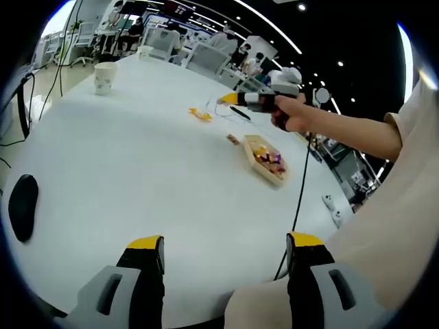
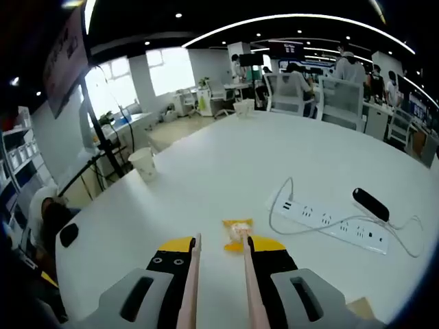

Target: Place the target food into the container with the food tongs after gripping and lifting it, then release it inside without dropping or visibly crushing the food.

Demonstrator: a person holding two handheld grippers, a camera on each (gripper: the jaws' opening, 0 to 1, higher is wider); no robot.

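The target food [image 2: 236, 232], a small pale-orange piece on a yellow wrapper, lies on the white table [image 2: 226, 171] just past the tong tips. My right gripper [image 2: 223, 245] is shut on the pinkish food tongs [image 2: 193, 274], whose two arms stand slightly apart; the food sits by the right arm's tip. In the left gripper view a hand holds that right gripper [image 1: 234, 100] above the table, close to the food [image 1: 200, 114]. The container [image 1: 265, 159], a light wooden tray holding several coloured pieces, lies nearer. My left gripper [image 1: 225, 241] is open and holds nothing.
A white power strip [image 2: 336, 221] with a looping cable and a black oblong object [image 2: 371, 203] lie right of the food. A paper cup [image 2: 143, 163] stands to the left. A small scrap [image 1: 233, 139] lies beside the tray. A black mouse [image 1: 22, 205] rests at the table's left.
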